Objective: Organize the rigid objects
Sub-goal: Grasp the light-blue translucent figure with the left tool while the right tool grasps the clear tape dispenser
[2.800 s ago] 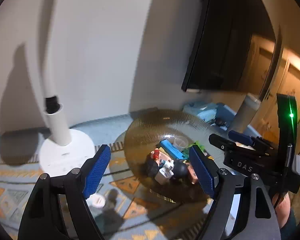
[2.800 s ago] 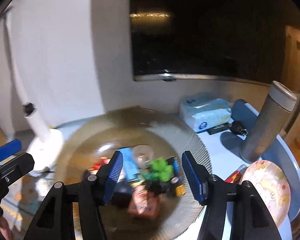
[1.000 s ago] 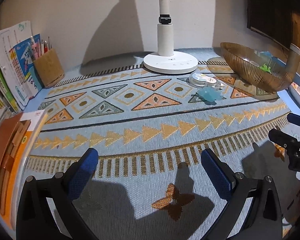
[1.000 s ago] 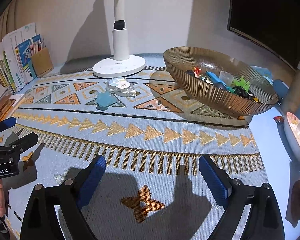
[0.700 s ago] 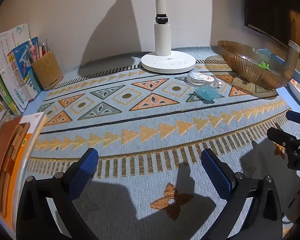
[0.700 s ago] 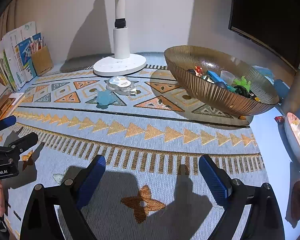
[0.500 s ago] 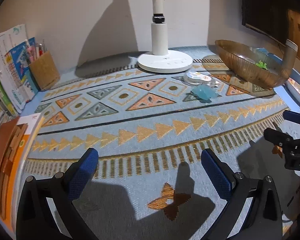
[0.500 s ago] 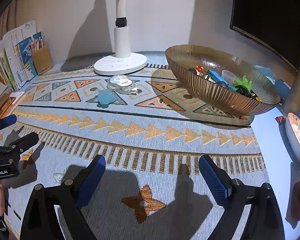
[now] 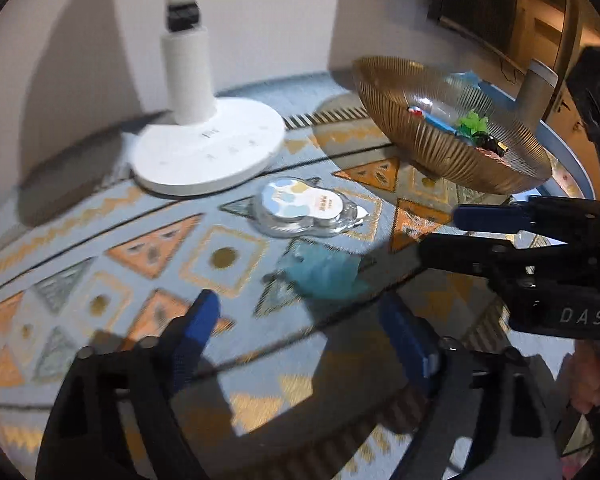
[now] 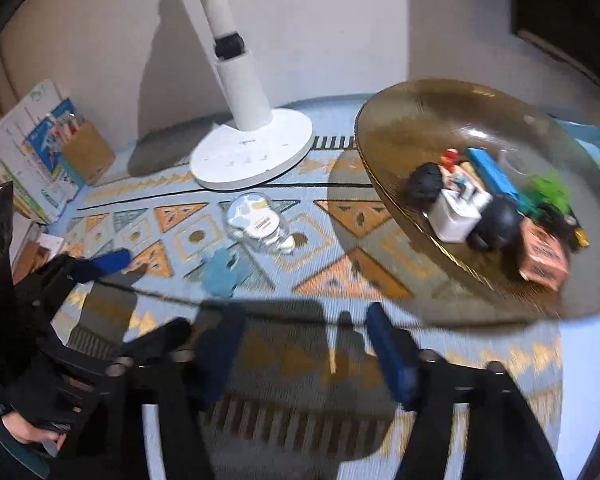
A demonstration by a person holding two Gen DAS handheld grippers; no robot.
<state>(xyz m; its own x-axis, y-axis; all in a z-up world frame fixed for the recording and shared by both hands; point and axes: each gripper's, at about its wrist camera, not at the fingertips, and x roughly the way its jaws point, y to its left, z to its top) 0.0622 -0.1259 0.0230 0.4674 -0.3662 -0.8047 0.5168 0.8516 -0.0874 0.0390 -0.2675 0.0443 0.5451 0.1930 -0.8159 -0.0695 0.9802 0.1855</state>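
Note:
A teal, soft-looking toy [image 9: 324, 274] [image 10: 222, 272] lies on the patterned mat, with a clear blister pack [image 9: 304, 208] [image 10: 260, 220] just behind it. A ribbed amber bowl [image 9: 440, 148] [image 10: 384, 148] at the right holds a white cube [image 10: 456, 216], a blue bar, a green toy, a pink box and dark round pieces. My left gripper [image 9: 302, 324] [image 10: 136, 296] hovers just short of the teal toy, its jaws closing on nothing. My right gripper [image 10: 306, 344] [image 9: 452, 236] is beside the toy, nearer the bowl. Its jaws are closing too, with nothing between them.
A white lamp base [image 9: 208, 152] [image 10: 252, 152] stands behind the pack. Books and a brown pen holder [image 10: 88, 156] line the far left. A metal flask [image 9: 536, 92] and a dark screen are behind the bowl. A hand [image 9: 588, 376] grips the right gripper's handle.
Both grippers have swung forward and closer to the teal toy and the blister pack. Their jaws stand narrower than before. The toy, pack and bowl lie where they were.

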